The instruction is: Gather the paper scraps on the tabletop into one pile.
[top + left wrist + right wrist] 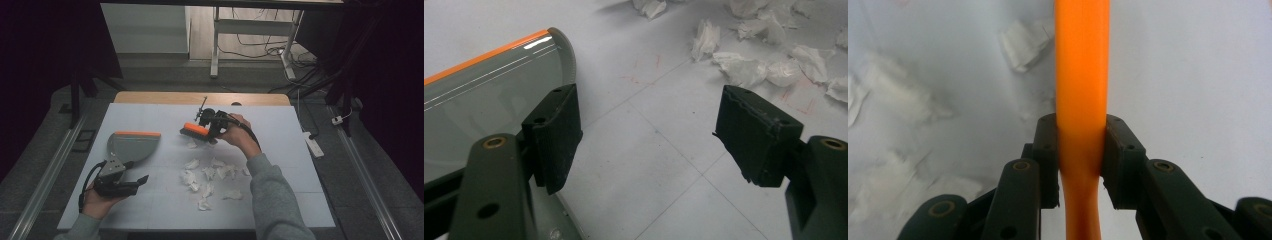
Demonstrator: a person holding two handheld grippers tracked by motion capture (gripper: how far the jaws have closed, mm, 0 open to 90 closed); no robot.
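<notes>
A grey dustpan [132, 145] [484, 85] with an orange front edge lies on the left of the white table [150, 200]. My left gripper [138, 171] [646, 135] is open just near of the pan; its left jaw sits against the pan's rim and nothing lies between the jaws. My right gripper [212, 127] [1081, 150] is shut on the orange handle of a hand brush [194, 131] [1082, 75], held at the table's middle, far side. Several crumpled white paper scraps [210, 175] [749, 70] [1020, 45] lie scattered between the brush and the near edge.
A wooden strip [200, 97] runs along the table's far edge. Beyond it stand white desk legs [215, 45] with loose cables on the floor. A power strip [314, 142] lies on the floor to the right. Metal rails [45, 175] flank the table.
</notes>
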